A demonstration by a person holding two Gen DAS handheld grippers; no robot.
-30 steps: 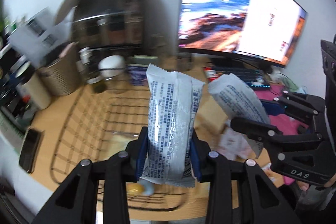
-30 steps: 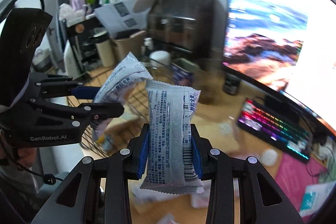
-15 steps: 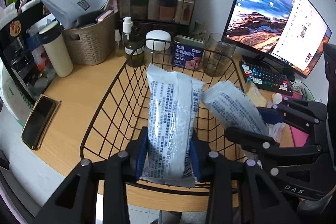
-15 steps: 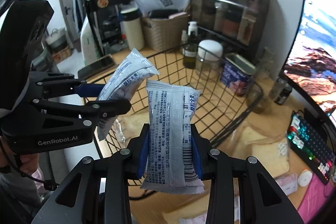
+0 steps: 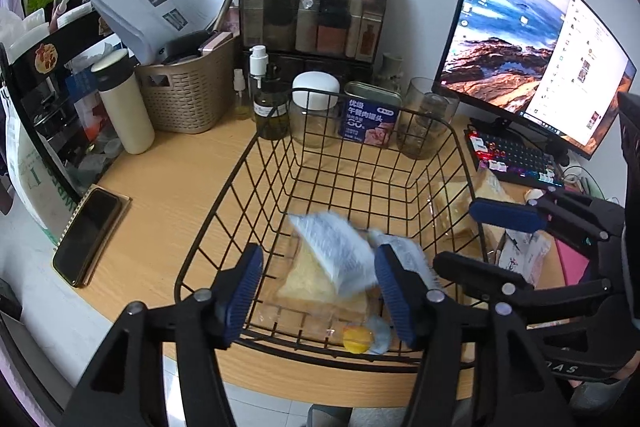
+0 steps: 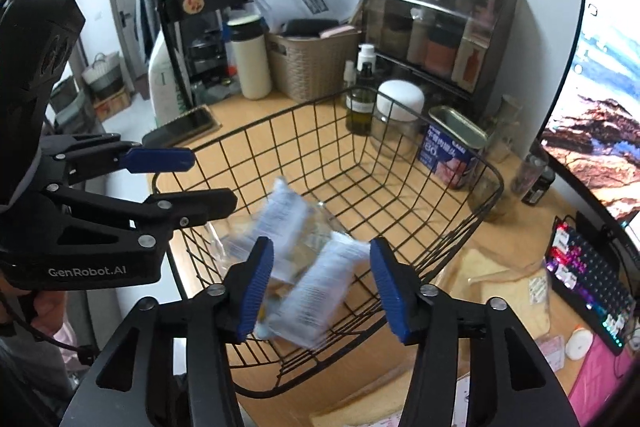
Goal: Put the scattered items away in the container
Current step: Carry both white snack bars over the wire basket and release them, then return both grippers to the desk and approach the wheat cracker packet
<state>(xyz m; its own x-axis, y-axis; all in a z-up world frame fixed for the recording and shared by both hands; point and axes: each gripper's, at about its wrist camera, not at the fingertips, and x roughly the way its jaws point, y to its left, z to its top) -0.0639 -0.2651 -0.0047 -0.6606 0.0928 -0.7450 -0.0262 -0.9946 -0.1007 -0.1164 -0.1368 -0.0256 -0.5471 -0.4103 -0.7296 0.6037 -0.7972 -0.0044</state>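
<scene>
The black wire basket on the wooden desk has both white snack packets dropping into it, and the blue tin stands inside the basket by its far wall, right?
Not quite. The blue tin stands outside the black wire basket, on the wooden desk just behind its far wall, as the left wrist view shows. The rest holds: both white snack packets are dropping into the basket.

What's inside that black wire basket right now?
In the wire basket: two blurred white snack packets, a bagged bread slice beneath them, and a small yellow item. Anything under the packets is hidden.
</scene>
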